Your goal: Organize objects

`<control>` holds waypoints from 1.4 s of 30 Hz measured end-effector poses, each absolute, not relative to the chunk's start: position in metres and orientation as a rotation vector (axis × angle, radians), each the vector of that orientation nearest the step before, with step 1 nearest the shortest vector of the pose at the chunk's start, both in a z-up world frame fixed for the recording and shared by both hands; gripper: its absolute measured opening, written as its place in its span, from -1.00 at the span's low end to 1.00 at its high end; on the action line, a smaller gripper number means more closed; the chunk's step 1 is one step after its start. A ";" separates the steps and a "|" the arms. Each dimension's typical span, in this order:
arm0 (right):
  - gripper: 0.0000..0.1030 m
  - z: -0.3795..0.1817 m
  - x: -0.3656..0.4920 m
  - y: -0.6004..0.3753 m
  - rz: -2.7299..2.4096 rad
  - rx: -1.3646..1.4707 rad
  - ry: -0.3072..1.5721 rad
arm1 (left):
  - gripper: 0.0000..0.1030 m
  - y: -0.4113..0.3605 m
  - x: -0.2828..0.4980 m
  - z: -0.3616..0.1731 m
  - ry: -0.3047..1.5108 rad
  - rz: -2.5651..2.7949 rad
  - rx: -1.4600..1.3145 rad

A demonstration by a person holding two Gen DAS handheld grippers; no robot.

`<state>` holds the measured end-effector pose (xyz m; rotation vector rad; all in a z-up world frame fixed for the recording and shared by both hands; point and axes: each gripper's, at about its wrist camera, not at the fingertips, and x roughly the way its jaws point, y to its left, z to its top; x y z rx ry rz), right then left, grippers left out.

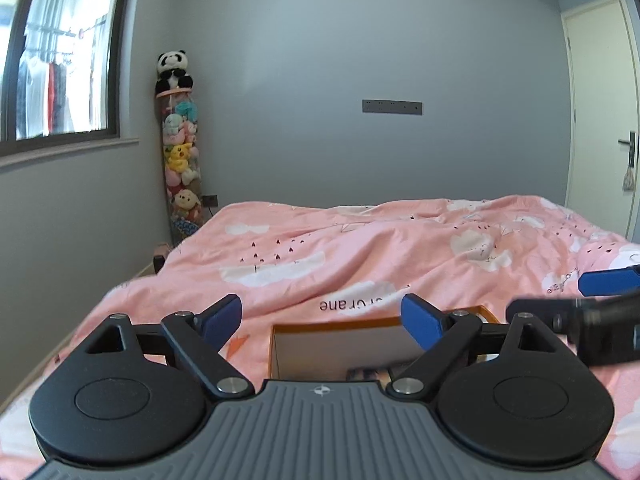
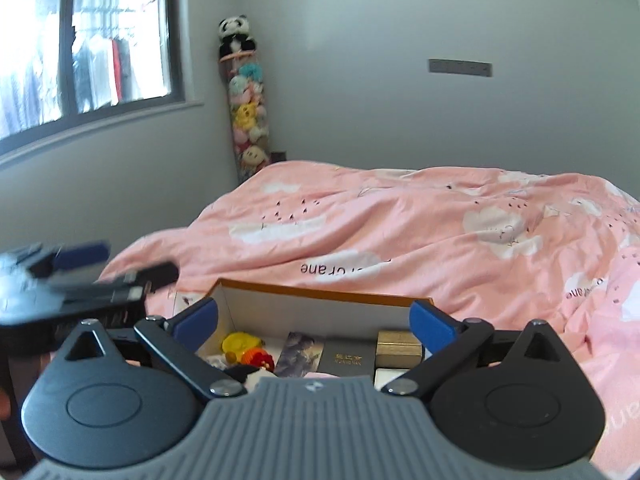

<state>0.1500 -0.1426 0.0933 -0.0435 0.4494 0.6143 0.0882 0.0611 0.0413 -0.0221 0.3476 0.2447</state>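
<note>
An open cardboard box (image 1: 336, 325) with an orange rim (image 2: 320, 294) lies on the pink bed. In the right wrist view it holds a yellow toy (image 2: 240, 342), a red-orange toy (image 2: 260, 360), a picture card (image 2: 298, 354), a dark book (image 2: 348, 360), a gold case (image 2: 398, 348) and a white box (image 2: 390, 376). My left gripper (image 1: 322, 320) hovers over the box's near side, open, with nothing between its blue pads. My right gripper (image 2: 316, 324) is also open and empty above the box. Each gripper shows blurred at the edge of the other's view, the right gripper (image 1: 592, 312) and the left gripper (image 2: 80, 272).
A rumpled pink duvet (image 1: 360, 248) with white clouds covers the bed. In the far corner a tall clear tube of plush toys (image 1: 182, 160) stands with a panda (image 1: 173, 70) on top. A window (image 1: 60, 60) is on the left wall and a door (image 1: 600, 112) at the right.
</note>
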 end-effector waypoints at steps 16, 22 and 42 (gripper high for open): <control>0.98 0.047 0.125 -0.157 0.471 0.011 0.436 | 1.00 0.065 0.066 -0.008 0.434 0.251 -0.081; 0.98 0.027 0.125 -0.150 0.481 -0.041 0.455 | 1.00 0.068 0.064 -0.019 0.448 0.275 -0.066; 0.98 0.011 0.118 -0.135 0.537 -0.113 0.519 | 1.00 0.064 0.063 -0.027 0.501 0.262 -0.079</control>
